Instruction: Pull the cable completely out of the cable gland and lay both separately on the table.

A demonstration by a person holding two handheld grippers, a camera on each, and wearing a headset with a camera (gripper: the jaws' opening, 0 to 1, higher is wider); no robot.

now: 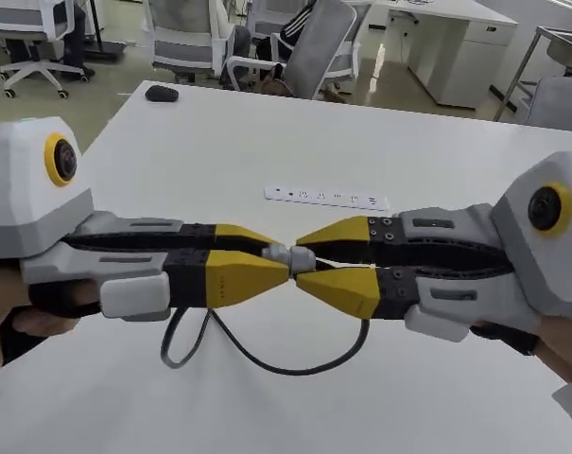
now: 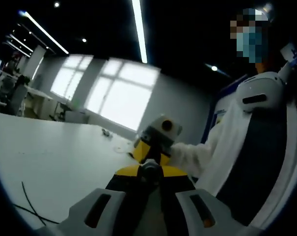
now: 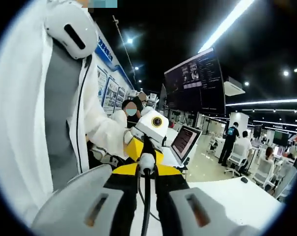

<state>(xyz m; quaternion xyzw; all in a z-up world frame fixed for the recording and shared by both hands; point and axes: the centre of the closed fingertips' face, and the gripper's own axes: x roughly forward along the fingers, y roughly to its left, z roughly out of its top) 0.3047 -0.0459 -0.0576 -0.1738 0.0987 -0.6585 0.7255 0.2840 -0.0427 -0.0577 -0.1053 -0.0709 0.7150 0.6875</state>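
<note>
A white table (image 1: 219, 151) takes up most of the head view, with office chairs (image 1: 319, 47) behind it along the upper edge of the frame. In the middle of that view the two grippers meet tip to tip above the table. The left gripper (image 1: 278, 257) comes in from the left edge and the right gripper (image 1: 304, 257) from the right edge. A white power strip (image 1: 326, 198) lies flat on the table just above them in the frame. A black cable (image 1: 281, 372) hangs in a loop beneath both grippers, in the lower middle of the frame. A dark mouse (image 1: 161, 93) sits near the table's far edge at upper left. The small grey cable gland (image 1: 293, 255) is at the centre, where the yellow tips meet. The left gripper's jaws are pressed together on it. In the right gripper view the cable runs down between that gripper's jaws, which pinch it right beside the gland.
</note>
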